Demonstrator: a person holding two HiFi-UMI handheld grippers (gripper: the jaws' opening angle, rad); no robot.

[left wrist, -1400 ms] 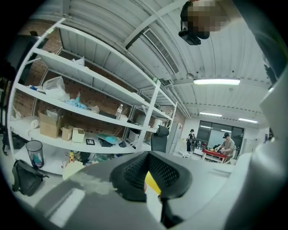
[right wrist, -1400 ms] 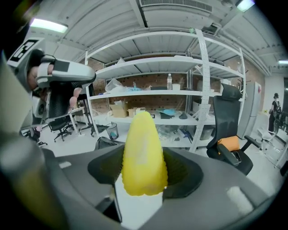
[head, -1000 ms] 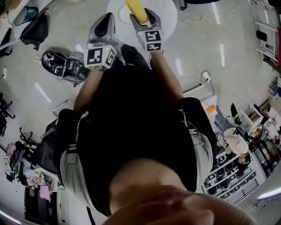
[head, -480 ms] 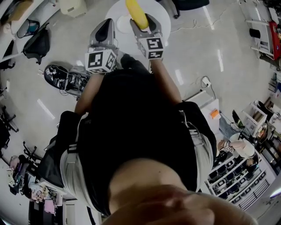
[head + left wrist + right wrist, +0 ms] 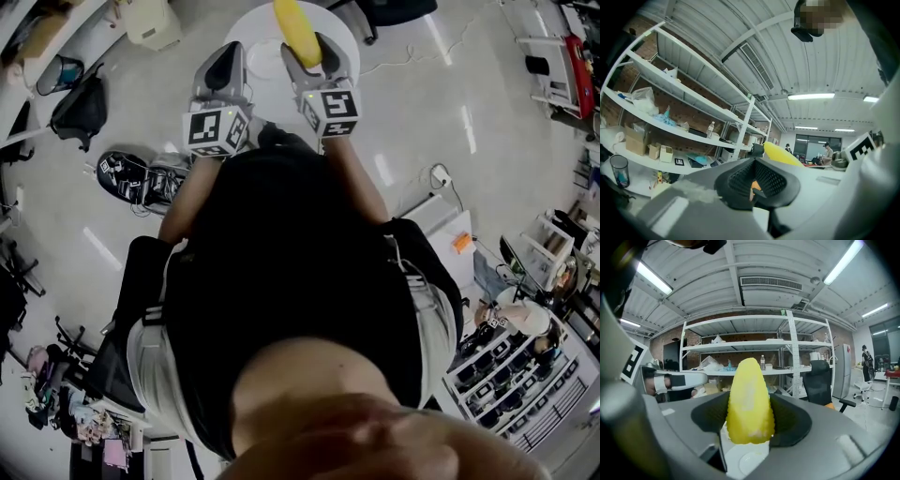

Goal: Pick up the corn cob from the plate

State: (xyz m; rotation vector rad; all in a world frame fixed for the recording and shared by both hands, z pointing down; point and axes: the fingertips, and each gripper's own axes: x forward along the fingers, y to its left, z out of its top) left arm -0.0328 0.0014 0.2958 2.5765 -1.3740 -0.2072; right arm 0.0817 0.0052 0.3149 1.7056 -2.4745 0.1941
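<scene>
Right tool (image 5: 307, 47) is clamped on the corn cob (image 5: 292, 28). Right gripper view confirms it: both dark pads press the cob's (image 5: 749, 401) flanks, its pointed end sticking out past the jaws.

The cob is off the plate (image 5: 751, 461). That view shows the plate as a white disc on the white surface (image 5: 733, 451), seen through the gap under the cob. The head view can't separate the two. There the cob just overlaps the round white surface (image 5: 349, 39), and the plate is too washed out to pick out.

Left tool (image 5: 225, 58) is closed with nothing in it. In the left gripper view the mesh pads (image 5: 740, 180) meet along a seam. The head view only shows the top of its housing, just beside the right tool, so no jaw state from there.

The left gripper view also catches the cob (image 5: 783, 154) from the side, as a yellow sliver beyond its own jaws.

Only the head view shows the floor: a pair of shoes (image 5: 139, 169) to the person's left and a dark bag (image 5: 80, 103) further out.

Only the gripper views show the white shelving (image 5: 787, 345), stocked with boxes and bottles. The right gripper view adds a black office chair (image 5: 819, 380).
</scene>
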